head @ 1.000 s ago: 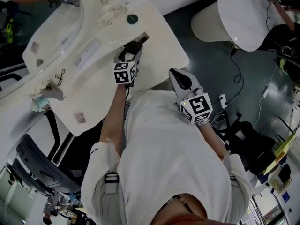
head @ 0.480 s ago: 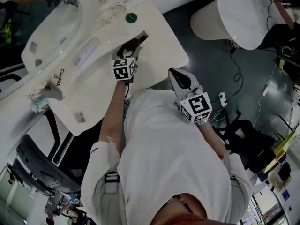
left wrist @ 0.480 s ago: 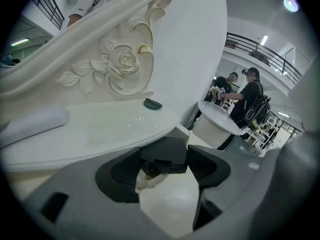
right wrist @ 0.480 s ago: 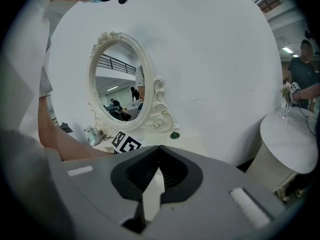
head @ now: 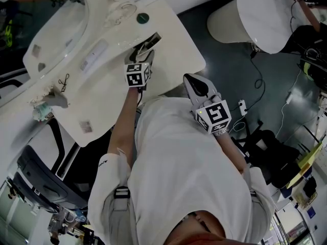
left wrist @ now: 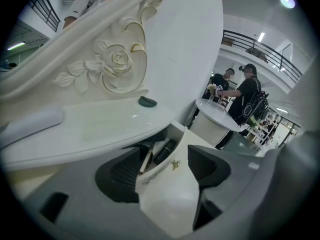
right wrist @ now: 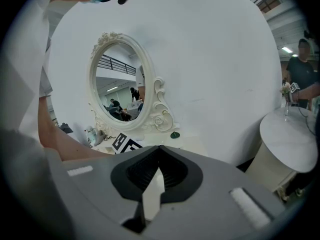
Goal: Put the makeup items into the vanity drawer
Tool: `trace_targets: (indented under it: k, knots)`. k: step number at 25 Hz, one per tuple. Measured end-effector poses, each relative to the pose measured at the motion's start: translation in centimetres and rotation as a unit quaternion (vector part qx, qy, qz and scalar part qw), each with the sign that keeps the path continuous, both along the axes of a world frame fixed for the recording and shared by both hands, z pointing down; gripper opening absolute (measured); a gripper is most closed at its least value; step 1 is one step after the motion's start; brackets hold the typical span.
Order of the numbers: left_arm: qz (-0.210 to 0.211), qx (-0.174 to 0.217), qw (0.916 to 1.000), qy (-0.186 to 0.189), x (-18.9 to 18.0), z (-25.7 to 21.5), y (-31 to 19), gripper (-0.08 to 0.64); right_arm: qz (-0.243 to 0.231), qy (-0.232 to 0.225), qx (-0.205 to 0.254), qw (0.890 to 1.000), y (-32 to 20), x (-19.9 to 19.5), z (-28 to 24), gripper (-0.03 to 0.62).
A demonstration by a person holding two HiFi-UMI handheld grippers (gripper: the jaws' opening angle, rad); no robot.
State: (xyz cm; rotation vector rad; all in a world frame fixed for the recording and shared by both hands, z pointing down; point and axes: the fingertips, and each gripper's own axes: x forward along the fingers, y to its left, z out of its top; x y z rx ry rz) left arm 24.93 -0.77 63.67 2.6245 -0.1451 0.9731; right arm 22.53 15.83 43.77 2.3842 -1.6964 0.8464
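The white vanity has its small drawer pulled partly out at the top's right end. In the left gripper view dark makeup sticks lie inside it, behind the drawer front with its small gold knob. My left gripper is open, its jaws to either side of the drawer front's corner, and the pads stand off it. My right gripper hangs shut and empty beside the vanity's near edge, by the person's chest. A dark green round lid sits on the vanity top.
An oval carved mirror stands at the vanity's back. A pale tube, a black clip and a small figurine lie on top. A round white table stands to the right, cables trail on the floor, and people stand in the distance.
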Motion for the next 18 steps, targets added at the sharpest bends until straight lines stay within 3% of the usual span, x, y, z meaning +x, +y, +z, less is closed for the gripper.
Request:
trace_targets:
  k: [6, 11, 18]
  knots:
    - [-0.015, -0.002, 0.9999, 0.002, -0.9, -0.1, -0.4, 0.278, -0.008, -0.001, 0.004, 1.000, -0.1, -0.3, 0.0, 0.008]
    - [-0.039, 0.008, 0.9991, 0.011, -2.8, -1.3, -0.6, 0.176, -0.027, -0.001, 0.010, 1.000, -0.1, -0.8, -0.4, 0.008]
    - [-0.125, 0.046, 0.9909, 0.022, -6.3, -3.7, -2.9, 0.021, -0.103, -0.004, 0.024, 0.994, -2.2, -1.1, -1.0, 0.006]
